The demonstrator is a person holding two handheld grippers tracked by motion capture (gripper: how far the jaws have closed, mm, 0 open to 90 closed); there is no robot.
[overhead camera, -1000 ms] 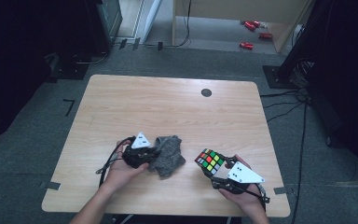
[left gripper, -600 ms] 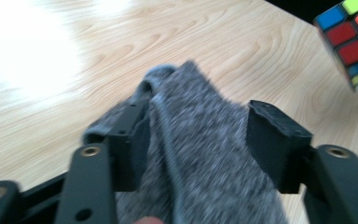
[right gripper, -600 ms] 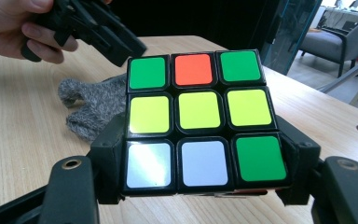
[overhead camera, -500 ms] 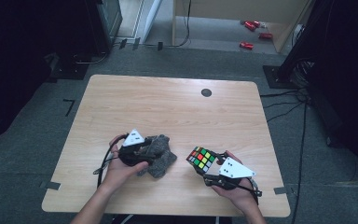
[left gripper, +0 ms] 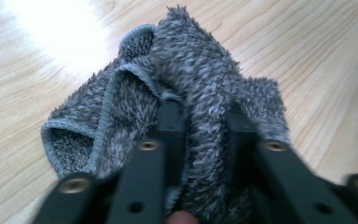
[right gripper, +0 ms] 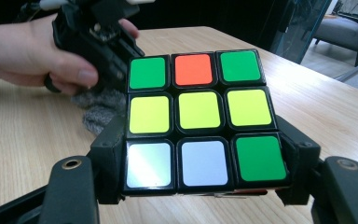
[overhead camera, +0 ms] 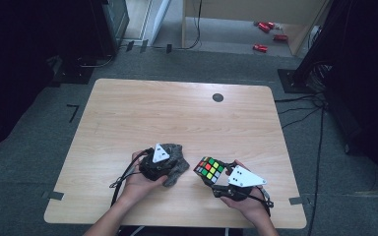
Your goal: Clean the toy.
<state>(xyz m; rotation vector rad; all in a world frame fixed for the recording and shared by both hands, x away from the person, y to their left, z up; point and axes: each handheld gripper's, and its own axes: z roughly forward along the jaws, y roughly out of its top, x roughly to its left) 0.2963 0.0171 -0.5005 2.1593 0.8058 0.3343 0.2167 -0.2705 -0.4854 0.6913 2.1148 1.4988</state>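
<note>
Two tools work side by side at the near edge of the worktop [overhead camera: 128, 108], one per hand. Landmark for all positions: the cube [overhead camera: 209, 170].

Left tool [overhead camera: 158, 163]: sits just left of the cube, apart from it. Its jaws have just opened and closed again, and are now pinched on a raised fold of the grey cloth [left gripper: 177, 98]. In the left gripper view the pile bulges up between the two black jaws, so the bite takes a ridge of fabric, not the whole bundle. Judgement: this looks like a re-grip, taken to get a firmer purchase on the crumpled cloth so it can serve as a wiping pad. The rest of the cloth lies bunched on the worktop, left of the cube and not touching it.

Right tool [overhead camera: 215, 183]: clamped on the cube across two opposite side faces, jaws part-way apart to suit its width. The cube is tilted, one face turned up and toward the left tool; the right gripper view shows that face squarely (green, orange, yellow, white stickers). Judgement: held this way to present a free face to the cloth while the clamp keeps it steady.

Far from the cube: a dark round grommet [overhead camera: 218, 97] near the far edge.
</note>
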